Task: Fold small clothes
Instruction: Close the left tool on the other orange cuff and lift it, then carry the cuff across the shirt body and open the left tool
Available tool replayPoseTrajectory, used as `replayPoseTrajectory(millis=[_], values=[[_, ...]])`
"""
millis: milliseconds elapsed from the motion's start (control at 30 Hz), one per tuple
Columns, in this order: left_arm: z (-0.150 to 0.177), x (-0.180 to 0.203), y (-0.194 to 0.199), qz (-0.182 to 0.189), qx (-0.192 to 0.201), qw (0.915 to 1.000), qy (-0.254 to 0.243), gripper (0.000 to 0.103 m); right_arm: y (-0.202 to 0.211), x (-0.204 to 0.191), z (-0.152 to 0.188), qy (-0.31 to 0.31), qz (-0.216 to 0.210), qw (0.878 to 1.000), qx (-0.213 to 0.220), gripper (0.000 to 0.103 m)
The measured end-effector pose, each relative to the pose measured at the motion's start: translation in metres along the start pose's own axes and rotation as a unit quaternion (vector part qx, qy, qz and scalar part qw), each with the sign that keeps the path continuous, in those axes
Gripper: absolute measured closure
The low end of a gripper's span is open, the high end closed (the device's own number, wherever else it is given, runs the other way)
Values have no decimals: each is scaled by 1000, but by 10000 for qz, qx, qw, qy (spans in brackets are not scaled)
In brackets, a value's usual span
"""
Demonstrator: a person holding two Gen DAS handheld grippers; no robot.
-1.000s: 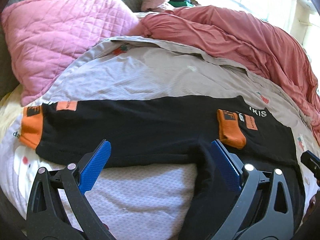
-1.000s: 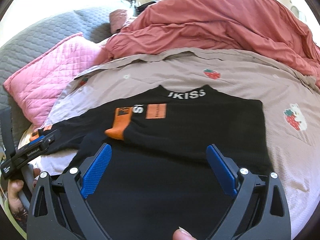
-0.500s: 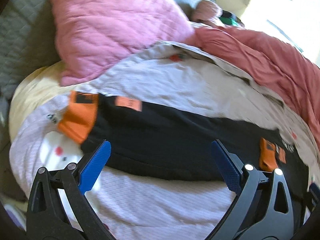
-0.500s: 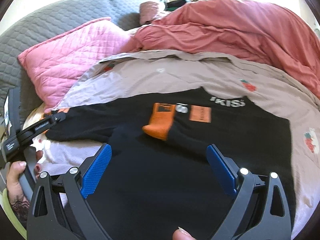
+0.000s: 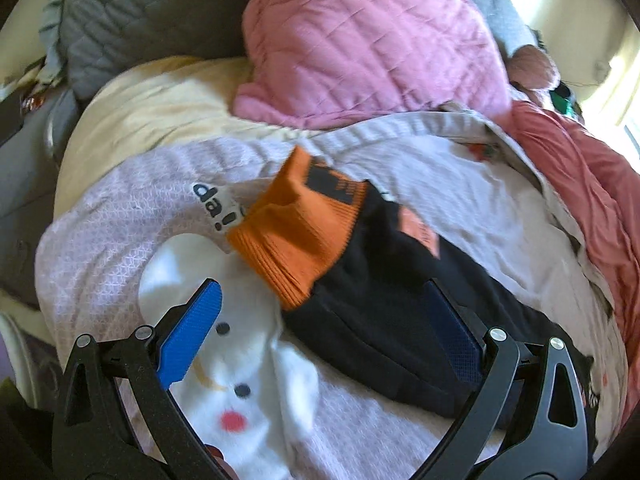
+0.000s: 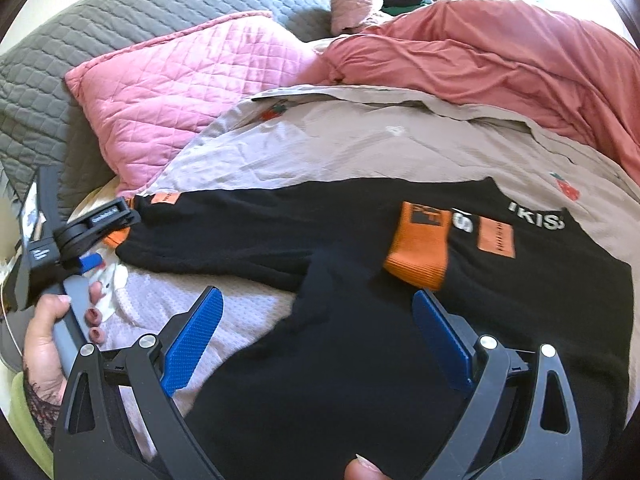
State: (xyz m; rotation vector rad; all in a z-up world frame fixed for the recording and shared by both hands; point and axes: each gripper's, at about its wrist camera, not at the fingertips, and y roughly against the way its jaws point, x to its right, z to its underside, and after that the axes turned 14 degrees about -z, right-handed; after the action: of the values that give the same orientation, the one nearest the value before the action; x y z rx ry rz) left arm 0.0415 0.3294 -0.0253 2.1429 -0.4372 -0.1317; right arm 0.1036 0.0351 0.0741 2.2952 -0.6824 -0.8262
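Observation:
A small black top [image 6: 400, 340] with orange cuffs lies flat on the bed. One sleeve is folded onto the chest, its orange cuff [image 6: 418, 250] beside white lettering. The other sleeve [image 6: 224, 232] stretches out to the left. In the left wrist view its orange cuff [image 5: 298, 232] lies just ahead of my open, empty left gripper [image 5: 320, 340]. The left gripper also shows in the right wrist view [image 6: 96, 236] at that cuff. My right gripper [image 6: 320, 340] is open and empty above the top's body.
A pink quilted pillow [image 6: 180, 92] and a grey quilt [image 6: 80, 40] lie at the back left. A heaped red blanket [image 6: 500, 60] fills the back right. The beige printed sheet [image 6: 380, 140] lies under the top; a white cartoon print [image 5: 224, 360] is beneath the left gripper.
My left gripper has swung left along the outstretched sleeve to its orange cuff. My right gripper has turned left, so the top sits more to the right in its view.

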Motion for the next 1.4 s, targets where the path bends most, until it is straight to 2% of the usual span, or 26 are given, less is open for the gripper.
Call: replayPoseTrajectory(millis=[100, 133, 200, 233, 267, 300, 333, 367, 433, 500, 600, 667, 700, 833, 867, 1033, 1133, 1233, 1267, 1300, 1400], values=[[-6, -3, -11, 22, -57, 9998, 181, 11, -7, -4, -1, -28, -89, 10000, -10, 8], [-7, -3, -12, 2, -40, 9998, 190, 17, -8, -5, 0, -46, -135, 9999, -14, 8], [-8, 2, -15, -101, 12, 9999, 84, 39, -10, -5, 3, -76, -162, 9998, -18, 8], [-8, 4, -16, -139, 30, 9999, 24, 60, -11, -3, 5, -120, -182, 9998, -23, 8], [-8, 6, -15, -102, 55, 9999, -14, 68, -11, -1, 8, -165, -187, 9997, -24, 8], [-9, 7, -14, -58, 85, 9999, -24, 71, -10, 2, 10, -223, -183, 9996, -26, 8], [-9, 7, -11, 35, 129, 9999, -32, 85, -9, 7, 12, -317, -175, 9993, -26, 8], [-11, 8, -9, 182, 170, 9997, -26, 93, -8, 12, 15, -399, -176, 9990, -21, 8], [-11, 11, 2, 329, 393, 9986, -120, 99, -3, 22, 20, -595, -195, 9980, -1, 8], [-10, 17, 13, 545, 581, 9965, -235, 99, 3, 32, 25, -769, -198, 9968, 45, 8], [-6, 29, 31, 913, 872, 9906, -527, 100, 16, 51, 32, -1040, -136, 9944, 126, 8], [0, 37, 48, 1244, 1086, 9834, -758, 100, 29, 65, 37, -1211, -85, 9924, 203, 8], [4, 43, 56, 1383, 1196, 9791, -893, 100, 36, 72, 39, -1269, -28, 9916, 254, 8], [28, 69, 91, 2013, 1597, 9530, -1602, 100, 72, 106, 50, -1583, 249, 9859, 485, 8], [37, 76, 102, 2242, 1657, 9438, -1775, 100, 79, 114, 53, -1652, 304, 9844, 533, 8], [75, 105, 134, 2873, 1592, 9148, -2351, 100, 117, 149, 71, -2045, 509, 9745, 771, 8], [116, 137, 152, 3148, 1455, 8901, -2958, 100, 133, 164, 79, -2199, 610, 9696, 886, 8], [162, 166, 161, 3176, 1356, 8636, -3674, 100, 144, 172, 84, -2239, 719, 9671, 967, 8], [171, 171, 161, 3154, 1354, 8580, -3822, 100, 146, 174, 85, -2259, 748, 9663, 985, 8], [188, 179, 162, 3078, 1403, 8473, -4094, 100, 149, 177, 87, -2291, 765, 9652, 1004, 8], [209, 188, 155, 2968, 1345, 8324, -4483, 99, 153, 185, 91, -2374, 831, 9622, 1040, 8]])
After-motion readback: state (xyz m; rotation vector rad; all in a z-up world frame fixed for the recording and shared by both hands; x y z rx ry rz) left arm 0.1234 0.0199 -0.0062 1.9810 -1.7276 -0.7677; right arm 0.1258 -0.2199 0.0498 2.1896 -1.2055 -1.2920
